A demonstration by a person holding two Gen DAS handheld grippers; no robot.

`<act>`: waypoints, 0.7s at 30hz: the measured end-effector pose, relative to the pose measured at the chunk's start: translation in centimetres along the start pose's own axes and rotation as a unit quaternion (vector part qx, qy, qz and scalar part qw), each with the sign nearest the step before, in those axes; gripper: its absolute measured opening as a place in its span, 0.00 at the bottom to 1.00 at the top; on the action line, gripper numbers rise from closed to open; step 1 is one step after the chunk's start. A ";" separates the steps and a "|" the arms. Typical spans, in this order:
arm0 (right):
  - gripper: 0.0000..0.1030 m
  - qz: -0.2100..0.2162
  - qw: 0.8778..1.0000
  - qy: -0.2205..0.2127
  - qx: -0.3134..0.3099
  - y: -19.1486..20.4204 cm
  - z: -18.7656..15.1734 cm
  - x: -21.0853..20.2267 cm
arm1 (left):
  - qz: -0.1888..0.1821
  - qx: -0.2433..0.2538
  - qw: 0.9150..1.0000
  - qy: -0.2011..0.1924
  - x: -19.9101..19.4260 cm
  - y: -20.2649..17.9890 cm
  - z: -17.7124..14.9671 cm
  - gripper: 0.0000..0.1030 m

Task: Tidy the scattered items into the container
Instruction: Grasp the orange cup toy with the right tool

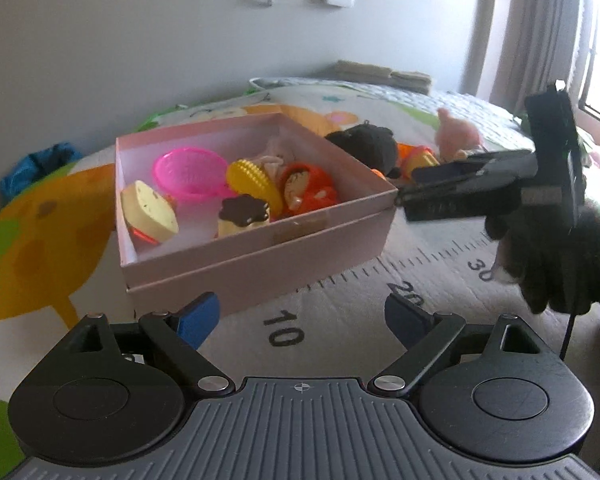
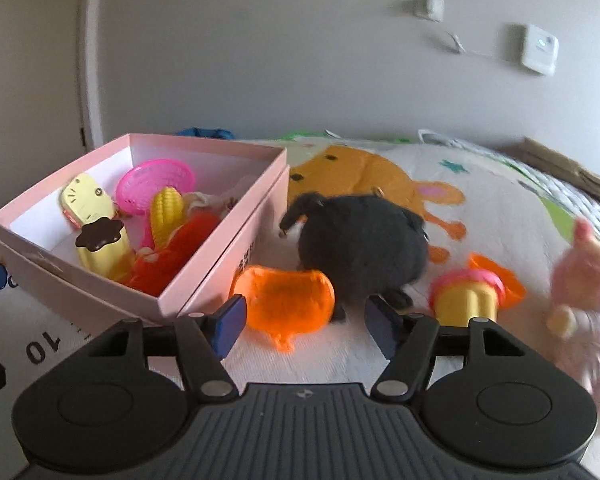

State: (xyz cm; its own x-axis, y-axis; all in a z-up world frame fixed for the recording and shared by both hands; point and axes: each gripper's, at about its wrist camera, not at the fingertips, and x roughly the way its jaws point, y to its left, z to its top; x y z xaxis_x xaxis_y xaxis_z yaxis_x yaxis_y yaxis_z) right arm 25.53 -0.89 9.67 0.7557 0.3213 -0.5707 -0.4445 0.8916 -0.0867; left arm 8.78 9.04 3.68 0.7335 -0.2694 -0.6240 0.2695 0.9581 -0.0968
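Your right hand-held gripper [image 2: 304,322] hangs with jaws apart, empty, over the orange toy [image 2: 286,300], while the left hand-held gripper [image 1: 300,318] waits, also spread, before the pink box [image 1: 260,256]. The black plush [image 2: 360,244] touches that toy, so closing may snag fur. The box wall stands just beside; free mat [image 2: 480,216] lies rightward.
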 end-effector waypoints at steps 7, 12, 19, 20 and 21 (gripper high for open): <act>0.70 0.041 0.999 0.000 -0.035 1.1 0.7 1.2 | 0.008 -0.009 1.000 0.002 0.0 0.1 0.2 0.92; 0.53 0.038 0.998 0.018 -0.047 1.3 0.0 1.7 | 0.006 -0.008 1.000 0.007 -0.1 -0.2 -0.1 0.92; 0.52 0.043 0.999 0.006 -0.007 0.7 -0.8 -1.6 | 0.003 0.003 1.000 0.008 -0.6 -1.2 -0.5 0.93; 0.52 0.051 0.999 0.007 0.001 0.7 -0.9 -2.5 | 0.002 0.007 1.000 0.006 -0.8 -1.4 -0.5 0.93; 0.52 0.062 0.998 0.011 0.010 0.9 -1.3 -3.5 | 0.001 0.012 1.000 0.005 -0.9 -1.6 -0.5 0.93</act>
State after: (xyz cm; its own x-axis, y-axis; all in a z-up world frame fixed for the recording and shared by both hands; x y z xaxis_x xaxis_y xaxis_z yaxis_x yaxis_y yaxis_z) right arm 21.85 -1.65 10.55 0.6850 0.4223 -0.5937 -0.5235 0.8520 0.0020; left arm 7.39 7.80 4.00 0.7275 -0.2654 -0.6327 0.2822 0.9563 -0.0767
